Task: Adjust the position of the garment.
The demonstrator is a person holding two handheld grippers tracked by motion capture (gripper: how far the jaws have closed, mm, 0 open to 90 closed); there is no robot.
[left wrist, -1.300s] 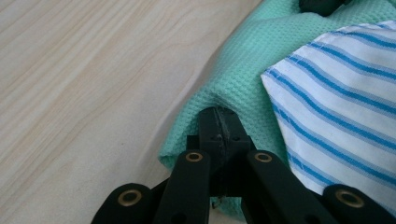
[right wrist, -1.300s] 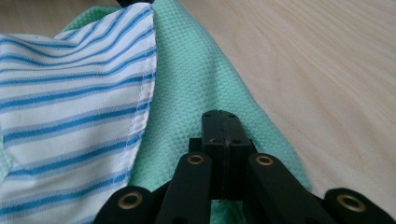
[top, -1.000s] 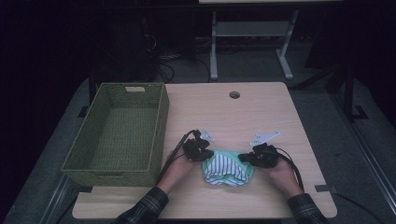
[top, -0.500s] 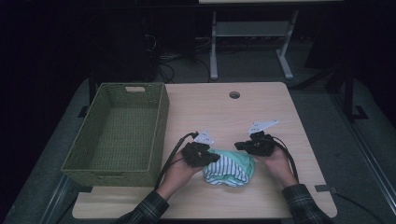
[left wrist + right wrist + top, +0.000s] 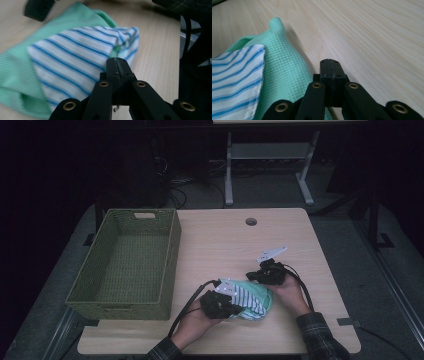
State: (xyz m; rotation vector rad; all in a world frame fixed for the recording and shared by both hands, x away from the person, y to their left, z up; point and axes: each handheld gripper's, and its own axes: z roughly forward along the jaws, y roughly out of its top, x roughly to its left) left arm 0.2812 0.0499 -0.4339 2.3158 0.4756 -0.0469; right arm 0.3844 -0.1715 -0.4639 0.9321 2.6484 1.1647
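Note:
A folded cloth [image 5: 252, 299], mint green with a white, blue-striped piece on top, lies near the front of the wooden table [image 5: 225, 240]. My left gripper [image 5: 233, 308] is at the cloth's near left side. In the left gripper view its jaws [image 5: 116, 62] are pressed together, with the tip against the edge of the striped piece [image 5: 70, 55] and nothing between them. My right gripper [image 5: 252, 277] is at the cloth's far right corner. Its jaws [image 5: 329, 63] are shut and empty, right beside the green weave [image 5: 282, 65].
An empty green woven basket [image 5: 172, 250] stands along the table's left side. A round cable hole [image 5: 251, 221] sits near the far edge. Black cables trail from both grippers toward the person. Bare wood lies beyond and to the right of the cloth.
My left gripper has slid toward the near edge, along the cloth's left side. My right gripper has moved a little away from the person, to the cloth's far corner. The cloth has shifted slightly.

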